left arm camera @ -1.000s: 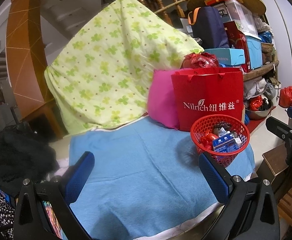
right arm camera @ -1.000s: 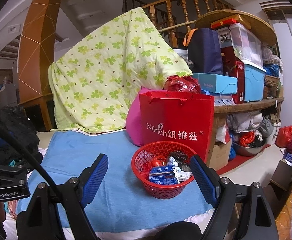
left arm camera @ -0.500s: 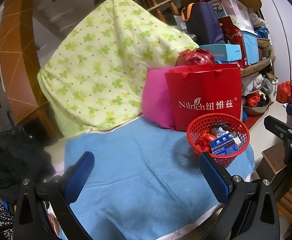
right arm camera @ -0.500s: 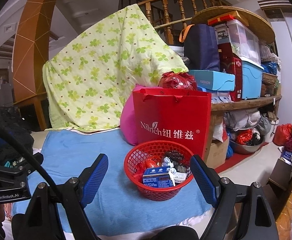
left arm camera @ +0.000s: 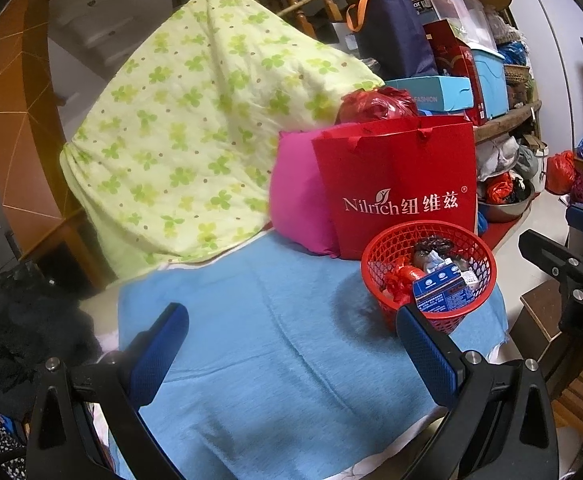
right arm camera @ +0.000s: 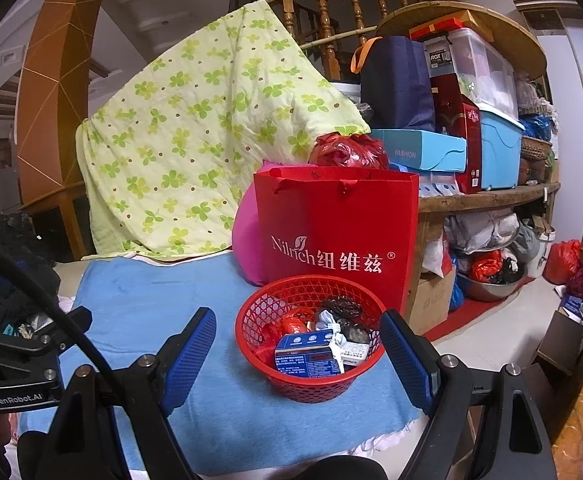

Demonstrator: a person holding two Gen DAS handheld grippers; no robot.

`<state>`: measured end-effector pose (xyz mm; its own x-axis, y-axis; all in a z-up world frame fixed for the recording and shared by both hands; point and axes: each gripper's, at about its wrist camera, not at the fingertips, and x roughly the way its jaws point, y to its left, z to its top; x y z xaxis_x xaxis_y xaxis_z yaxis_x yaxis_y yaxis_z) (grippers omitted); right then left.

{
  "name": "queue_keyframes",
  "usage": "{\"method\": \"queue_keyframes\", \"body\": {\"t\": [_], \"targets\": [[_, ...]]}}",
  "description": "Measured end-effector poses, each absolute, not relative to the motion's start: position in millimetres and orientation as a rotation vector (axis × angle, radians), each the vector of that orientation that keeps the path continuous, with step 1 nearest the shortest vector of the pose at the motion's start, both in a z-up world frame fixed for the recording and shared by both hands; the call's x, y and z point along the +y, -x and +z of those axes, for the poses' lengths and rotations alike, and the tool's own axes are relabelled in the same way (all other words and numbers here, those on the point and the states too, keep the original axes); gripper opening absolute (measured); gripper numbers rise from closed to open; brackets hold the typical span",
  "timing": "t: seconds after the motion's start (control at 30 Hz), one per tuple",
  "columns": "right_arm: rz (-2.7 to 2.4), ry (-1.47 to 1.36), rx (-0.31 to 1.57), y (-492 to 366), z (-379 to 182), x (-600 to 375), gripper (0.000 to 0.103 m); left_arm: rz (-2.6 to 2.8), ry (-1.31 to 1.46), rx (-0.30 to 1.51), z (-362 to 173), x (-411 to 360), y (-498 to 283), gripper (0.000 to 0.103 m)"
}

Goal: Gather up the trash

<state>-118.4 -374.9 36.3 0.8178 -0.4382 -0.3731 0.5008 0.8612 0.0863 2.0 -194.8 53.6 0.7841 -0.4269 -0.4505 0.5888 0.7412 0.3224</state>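
A red mesh basket [right arm camera: 266,312] [left arm camera: 379,248] stands on a blue towel [right arm camera: 139,292] [left arm camera: 259,320] near its right edge. It holds trash: a blue carton [right arm camera: 307,356] [left arm camera: 443,292], red wrappers [right arm camera: 293,322], dark and white bits. My right gripper [right arm camera: 297,352] is open and empty, its fingers on either side of the basket just in front of it. My left gripper [left arm camera: 291,344] is open and empty over the towel, to the left of the basket.
A red Nilrich paper bag [right arm camera: 335,236] stands right behind the basket, with a pink cushion [right arm camera: 247,248] and a green clover quilt [right arm camera: 195,136] behind. Cluttered shelves [right arm camera: 487,196] with boxes are at the right. Dark clothes [left arm camera: 15,320] lie left.
Both grippers have drifted slightly; the basket sits a little lower and nearer in both views. Jaws stay open; nothing was picked up.
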Motion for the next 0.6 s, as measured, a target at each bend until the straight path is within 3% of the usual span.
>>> {"method": "queue_keyframes", "body": {"t": [0.6], "targets": [[-0.512,-0.180,0.384,101,27,-380,0.086,-0.588,-0.478,0.385,44,-205,-15,0.103]]}}
